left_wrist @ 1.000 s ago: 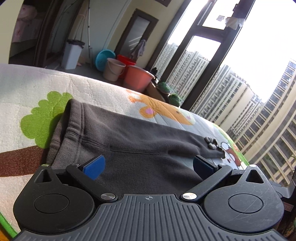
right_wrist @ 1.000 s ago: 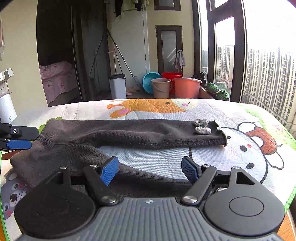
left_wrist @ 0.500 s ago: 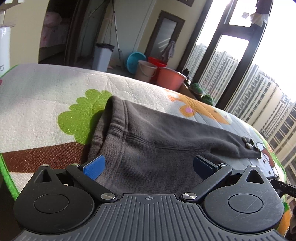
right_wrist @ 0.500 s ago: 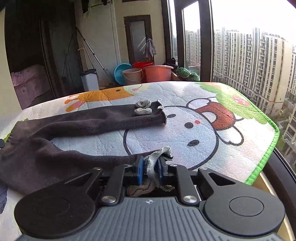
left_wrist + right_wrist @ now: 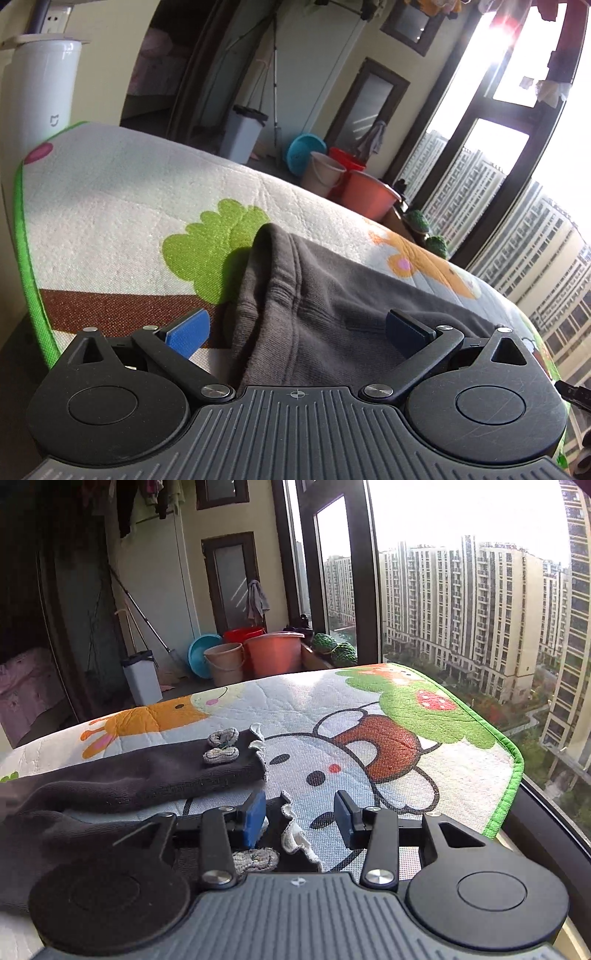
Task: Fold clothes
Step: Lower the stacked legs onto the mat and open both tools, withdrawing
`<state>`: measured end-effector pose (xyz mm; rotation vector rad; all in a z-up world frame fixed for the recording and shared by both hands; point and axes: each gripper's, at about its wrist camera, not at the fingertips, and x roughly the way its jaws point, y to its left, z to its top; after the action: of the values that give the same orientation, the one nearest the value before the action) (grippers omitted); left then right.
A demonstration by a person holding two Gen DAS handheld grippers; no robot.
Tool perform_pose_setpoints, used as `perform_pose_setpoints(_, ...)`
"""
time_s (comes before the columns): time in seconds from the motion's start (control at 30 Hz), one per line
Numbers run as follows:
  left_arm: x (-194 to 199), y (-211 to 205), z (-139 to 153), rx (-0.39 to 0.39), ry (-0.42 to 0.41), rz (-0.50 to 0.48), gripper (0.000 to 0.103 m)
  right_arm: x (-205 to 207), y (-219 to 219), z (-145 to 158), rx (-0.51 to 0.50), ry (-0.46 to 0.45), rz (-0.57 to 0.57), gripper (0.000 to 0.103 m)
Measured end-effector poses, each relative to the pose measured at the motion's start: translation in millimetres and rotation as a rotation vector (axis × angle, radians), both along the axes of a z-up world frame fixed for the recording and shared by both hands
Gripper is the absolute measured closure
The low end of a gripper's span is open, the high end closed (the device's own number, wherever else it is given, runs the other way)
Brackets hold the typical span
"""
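Dark grey children's trousers [image 5: 332, 295] lie flat on a cartoon-printed mat [image 5: 110, 206]. In the left wrist view the ribbed waistband [image 5: 273, 280] sits between the fingers of my open left gripper [image 5: 297, 328]. In the right wrist view the far leg [image 5: 147, 771] ends in a frilled cuff with a small knitted bow [image 5: 221, 746]. The near leg's white frilled cuff [image 5: 295, 834] lies between the blue pads of my open right gripper [image 5: 299, 818], resting on the mat.
The mat's green edge [image 5: 513, 775] runs at the right by a large window. Buckets and a basin [image 5: 255, 657] stand on the floor beyond the mat. A white appliance [image 5: 40, 92] stands at the left corner.
My right gripper has opened and let go of the near leg's cuff, which now lies on the mat. My left gripper has shifted left along the waistband, still open.
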<state>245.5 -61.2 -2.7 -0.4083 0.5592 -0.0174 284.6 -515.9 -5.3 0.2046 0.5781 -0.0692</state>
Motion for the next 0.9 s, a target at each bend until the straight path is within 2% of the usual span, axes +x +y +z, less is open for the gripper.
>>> perform_pose_setpoints(0.07,2.8,-21.5,4.2,0.015,-0.022,-0.089,0.0,-9.2,8.1,1.7,0.038,-0.025,0.044,0.05)
perform_pose_setpoints(0.13,4.8,-43.5,5.3,0.034,-0.041,-0.173,0.0,-13.1,25.8,5.7,0.063,-0.046,0.119,0.027)
perform_pose_setpoints(0.17,5.4,-54.6,4.2,0.046,-0.05,-0.212,0.0,-12.7,33.5,6.3,0.077,-0.047,0.148,0.024)
perform_pose_setpoints(0.27,7.5,-76.9,-6.0,0.06,0.0,-0.254,0.0,-5.8,57.0,4.7,0.133,-0.022,0.205,0.014)
perform_pose_setpoints(0.3,7.1,-80.9,-9.9,0.056,0.025,-0.255,0.0,-1.9,64.5,1.9,0.152,-0.003,0.218,0.002)
perform_pose_setpoints(0.33,6.2,-83.3,-16.3,0.054,0.054,-0.251,0.0,2.3,70.5,-1.8,0.167,0.019,0.222,0.0)
perform_pose_setpoints(0.4,2.4,-87.2,-25.2,0.091,0.06,-0.247,0.0,14.9,80.0,-17.2,0.198,0.124,0.191,0.0)
perform_pose_setpoints(0.43,1.4,-89.0,-25.0,0.103,0.066,-0.244,0.0,15.9,84.8,-20.9,0.19,0.143,0.176,0.0)
perform_pose_setpoints(0.5,-0.5,-92.8,-23.7,0.124,0.078,-0.237,0.0,9.8,97.0,-19.9,0.133,0.121,0.158,0.0)
perform_pose_setpoints(0.6,-6.9,-95.8,-17.6,0.135,0.106,-0.228,0.0,-9.1,104.2,-10.0,0.155,0.073,0.2,0.0)
perform_pose_setpoints(0.77,-56.6,-101.2,8.7,0.068,-0.033,-0.24,0.0,-56.3,107.3,0.5,0.137,0.033,0.214,0.0)
perform_pose_setpoints(0.9,-88.3,-109.0,33.1,0.095,-0.123,-0.237,0.0,-95.0,109.3,8.3,0.116,0.005,0.22,0.0)
